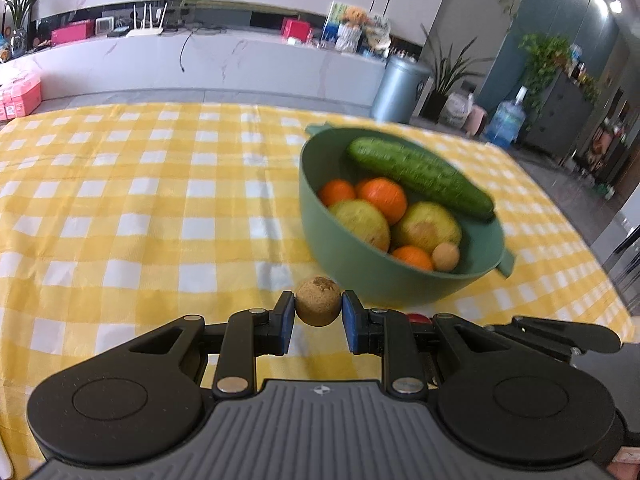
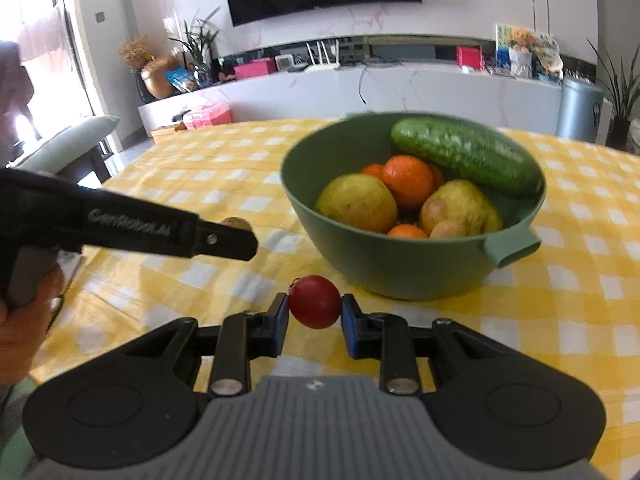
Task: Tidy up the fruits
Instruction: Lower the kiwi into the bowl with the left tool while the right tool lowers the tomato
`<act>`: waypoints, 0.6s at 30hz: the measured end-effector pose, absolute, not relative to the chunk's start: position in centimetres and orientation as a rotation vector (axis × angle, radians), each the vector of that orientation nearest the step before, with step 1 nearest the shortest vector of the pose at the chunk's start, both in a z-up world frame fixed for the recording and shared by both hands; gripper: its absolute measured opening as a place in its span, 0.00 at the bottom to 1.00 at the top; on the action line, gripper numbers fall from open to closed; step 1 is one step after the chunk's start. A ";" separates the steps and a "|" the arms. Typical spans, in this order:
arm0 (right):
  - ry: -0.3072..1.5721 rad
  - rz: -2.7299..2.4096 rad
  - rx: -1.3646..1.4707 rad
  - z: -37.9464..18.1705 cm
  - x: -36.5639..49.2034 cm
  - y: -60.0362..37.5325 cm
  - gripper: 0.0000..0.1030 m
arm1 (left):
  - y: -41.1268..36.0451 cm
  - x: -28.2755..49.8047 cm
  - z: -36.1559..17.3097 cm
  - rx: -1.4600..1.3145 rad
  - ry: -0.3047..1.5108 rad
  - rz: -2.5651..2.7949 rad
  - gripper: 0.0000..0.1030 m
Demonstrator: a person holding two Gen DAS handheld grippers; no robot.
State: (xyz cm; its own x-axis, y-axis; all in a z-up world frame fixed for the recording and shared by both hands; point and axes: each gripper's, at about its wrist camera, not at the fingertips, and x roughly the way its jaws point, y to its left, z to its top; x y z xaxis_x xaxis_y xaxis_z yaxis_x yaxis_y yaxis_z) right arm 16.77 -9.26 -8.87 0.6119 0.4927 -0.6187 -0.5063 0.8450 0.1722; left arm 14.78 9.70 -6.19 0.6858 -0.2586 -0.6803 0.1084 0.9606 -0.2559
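My left gripper (image 1: 318,307) is shut on a small brown round fruit (image 1: 318,300), held above the cloth just short of the green bowl (image 1: 360,276). My right gripper (image 2: 314,307) is shut on a small red round fruit (image 2: 315,301) in front of the same bowl (image 2: 384,268). The bowl holds a cucumber (image 2: 464,154), two yellow-green pears (image 2: 356,202), oranges (image 2: 408,180) and a small brown fruit (image 2: 448,230). The left gripper (image 2: 236,236) shows from the side in the right wrist view, the brown fruit (image 2: 236,223) peeking above its fingers.
The table is covered with a yellow and white checked cloth (image 1: 140,200). The bowl's handle (image 2: 512,246) sticks out to the right. A white cabinet, a grey bin (image 1: 398,88) and plants stand beyond the table's far edge.
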 end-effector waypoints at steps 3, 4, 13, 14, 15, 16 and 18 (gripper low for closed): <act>0.661 0.586 -0.037 -7.6 15.7 -9.6 0.24 | 9.7 14.6 -5.6 -0.206 0.748 -0.224 0.27; 0.647 0.588 -0.036 -7.2 15.5 -9.9 0.24 | 9.7 14.6 -5.5 -0.210 0.738 -0.229 0.27; 0.534 0.531 -0.026 -3.7 15.3 -12.8 0.24 | 8.6 15.2 -3.7 -0.205 0.632 -0.259 0.27; 0.528 0.518 -0.021 -3.3 15.7 -13.2 0.24 | 8.3 15.4 -3.5 -0.197 0.625 -0.265 0.27; 0.524 0.509 -0.018 -3.1 15.9 -13.5 0.24 | 8.0 15.7 -3.3 -0.188 0.618 -0.272 0.27; 0.516 0.499 -0.015 -2.8 16.2 -13.8 0.24 | 7.6 15.9 -3.3 -0.181 0.612 -0.281 0.27; 0.503 0.485 -0.021 -2.4 16.7 -14.1 0.24 | 6.9 16.5 -3.3 -0.166 0.608 -0.301 0.27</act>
State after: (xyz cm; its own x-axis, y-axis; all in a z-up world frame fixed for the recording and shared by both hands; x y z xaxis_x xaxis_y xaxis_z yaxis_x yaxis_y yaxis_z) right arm 16.68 -14.08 -2.38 0.7655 0.4415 -0.4680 -0.4516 0.8868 0.0979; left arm 16.50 6.87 -3.26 0.7791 -0.3259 -0.5355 0.2292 0.9432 -0.2406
